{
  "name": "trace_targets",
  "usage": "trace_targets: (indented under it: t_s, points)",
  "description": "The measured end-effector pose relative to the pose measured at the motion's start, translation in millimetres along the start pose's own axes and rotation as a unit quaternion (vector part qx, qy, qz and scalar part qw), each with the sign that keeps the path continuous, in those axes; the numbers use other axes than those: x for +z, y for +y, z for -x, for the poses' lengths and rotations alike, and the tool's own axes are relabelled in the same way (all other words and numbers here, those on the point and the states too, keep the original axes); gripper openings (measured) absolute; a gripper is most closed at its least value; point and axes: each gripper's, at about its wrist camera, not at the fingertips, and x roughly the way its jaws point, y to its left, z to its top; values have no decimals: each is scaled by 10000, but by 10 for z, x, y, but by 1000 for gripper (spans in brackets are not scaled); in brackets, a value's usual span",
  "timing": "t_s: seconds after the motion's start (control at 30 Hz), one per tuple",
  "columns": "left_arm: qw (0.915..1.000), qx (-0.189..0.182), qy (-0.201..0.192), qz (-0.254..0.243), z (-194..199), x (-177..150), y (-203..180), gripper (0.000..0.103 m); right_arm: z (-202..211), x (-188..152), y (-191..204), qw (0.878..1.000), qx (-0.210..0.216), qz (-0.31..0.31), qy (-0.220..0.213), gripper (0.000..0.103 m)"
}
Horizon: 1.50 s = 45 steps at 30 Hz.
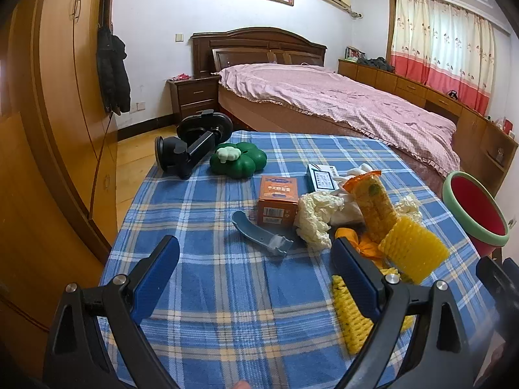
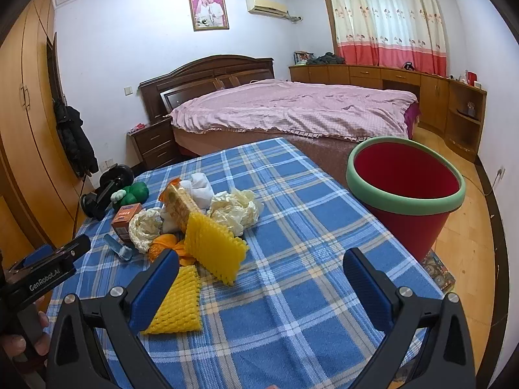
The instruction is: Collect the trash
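A heap of trash lies on the blue plaid table: yellow foam fruit nets, a flat yellow net, crumpled cream paper, a snack wrapper, an orange box and a grey-blue plastic piece. A red bin with a green rim stands at the table's right edge. My left gripper is open above the cloth, left of the heap. My right gripper is open, its left finger over the flat net.
A green pumpkin-shaped toy and a black dumbbell-like device sit at the table's far left. A bed lies behind the table, a wardrobe to the left. Bare cloth shows in front of both grippers.
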Motion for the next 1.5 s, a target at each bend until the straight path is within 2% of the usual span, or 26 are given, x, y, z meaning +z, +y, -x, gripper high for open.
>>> trace_targets:
  t_s: [1.1,1.5]
  points:
    - [9999,73,73,21,-66,5,45,95,-20,-42,11,10000,42,-6,67,103]
    - [9996,168,194,-95,-277,202,95,95,-327,82,61,9987,145,22,491,103]
